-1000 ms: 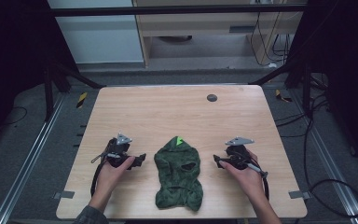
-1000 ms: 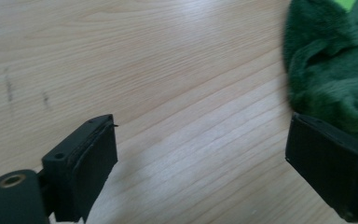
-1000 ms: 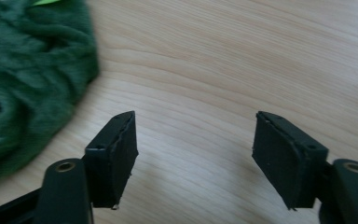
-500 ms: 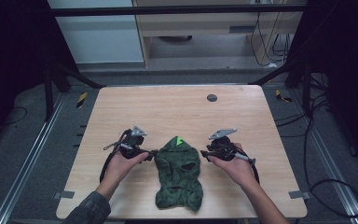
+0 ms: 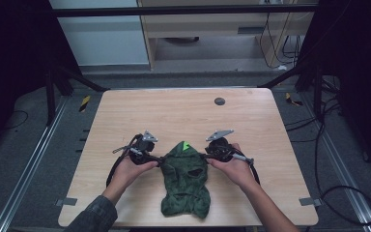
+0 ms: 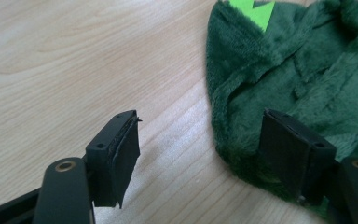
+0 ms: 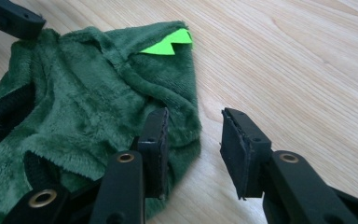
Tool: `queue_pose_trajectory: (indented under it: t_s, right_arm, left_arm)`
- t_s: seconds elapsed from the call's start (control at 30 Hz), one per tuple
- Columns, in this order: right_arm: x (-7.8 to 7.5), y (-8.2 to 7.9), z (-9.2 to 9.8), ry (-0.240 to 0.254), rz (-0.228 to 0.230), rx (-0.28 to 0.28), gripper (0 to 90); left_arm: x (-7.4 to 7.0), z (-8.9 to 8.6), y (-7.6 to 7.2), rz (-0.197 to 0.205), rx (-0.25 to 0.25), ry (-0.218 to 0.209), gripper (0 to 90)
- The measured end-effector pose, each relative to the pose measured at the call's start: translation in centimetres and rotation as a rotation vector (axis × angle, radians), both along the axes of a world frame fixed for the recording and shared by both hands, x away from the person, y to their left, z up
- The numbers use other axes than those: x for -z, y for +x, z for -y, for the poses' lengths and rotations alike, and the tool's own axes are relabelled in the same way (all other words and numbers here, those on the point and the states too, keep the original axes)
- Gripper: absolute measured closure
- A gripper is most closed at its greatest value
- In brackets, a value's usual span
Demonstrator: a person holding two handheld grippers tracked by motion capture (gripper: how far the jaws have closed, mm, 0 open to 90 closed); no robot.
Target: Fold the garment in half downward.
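Observation:
A dark green fleece garment [image 5: 186, 179] with a bright green jagged tab [image 5: 185, 145] lies flat near the table's front edge. My left gripper [image 5: 160, 158] is at its left edge and my right gripper [image 5: 204, 155] at its right edge, each held in a hand. In the left gripper view the gripper [image 6: 200, 154] stands open; its jaws have just been closing, one over the fleece [image 6: 307, 70], one over bare wood. In the right gripper view the gripper [image 7: 193, 149] is open and has just opened slightly, straddling the fleece [image 7: 84, 102] edge without pressing it.
The wooden table [image 5: 174, 111] carries a small dark disc [image 5: 219, 101] near its far edge. Cables trail from both grippers toward the front edge. Metal frame rails run along both sides of the table.
Both hands have moved inward from the sides until the grippers reach the garment's left and right edges. The garment itself has not shifted.

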State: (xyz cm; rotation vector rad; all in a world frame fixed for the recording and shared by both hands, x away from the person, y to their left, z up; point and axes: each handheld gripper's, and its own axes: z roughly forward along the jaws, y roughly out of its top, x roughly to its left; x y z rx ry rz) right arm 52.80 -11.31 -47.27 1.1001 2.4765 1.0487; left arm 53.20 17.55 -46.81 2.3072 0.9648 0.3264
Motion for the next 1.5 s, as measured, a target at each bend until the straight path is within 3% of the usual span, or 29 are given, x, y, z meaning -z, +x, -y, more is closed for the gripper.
queue_pose_trajectory:
  t_s: [0.23, 0.3, 0.37, 0.53, 0.77, 0.9, 1.0, 1.23, 1.5]
  right_arm:
    - [0.8, 0.5, -0.6, 0.003, -0.027, -0.013, 58.1]
    - [1.1, 0.5, -0.9, -0.005, -0.041, -0.026, 56.2]
    - [1.4, 0.3, -1.3, -0.044, -0.038, -0.042, 54.2]
    - [1.7, 0.3, -1.5, -0.062, -0.046, -0.038, 53.6]
    - [1.7, 0.2, -1.6, -0.051, -0.067, -0.059, 65.8]
    - [1.6, 0.1, -1.8, -0.05, -0.078, -0.078, 77.8]
    - [1.6, 0.0, -1.9, -0.055, -0.074, -0.085, 81.5]
    - [1.3, -0.1, -2.1, -0.069, -0.07, -0.083, 85.1]
    - [-0.2, -0.2, -1.5, -0.05, -0.043, -0.086, 85.5]
  left_arm:
    - [1.0, 0.0, 0.4, -0.028, 0.001, -0.006, 26.6]
    - [1.3, 0.0, 0.5, -0.037, 0.006, -0.003, 27.4]
    - [1.5, 0.2, 0.6, -0.041, 0.008, -0.001, 29.1]
    - [1.7, 0.3, 0.7, -0.054, 0.008, -0.017, 33.0]
    - [1.7, 0.3, 0.7, -0.059, 0.052, -0.031, 45.2]
    - [1.7, 0.4, 0.5, -0.087, 0.084, -0.066, 66.1]
    - [1.8, 0.5, 0.3, -0.089, 0.087, -0.075, 73.8]
    - [1.7, 0.6, 0.2, -0.097, 0.093, -0.069, 81.6]
    - [0.5, 0.9, 0.0, -0.065, 0.112, -0.04, 84.7]
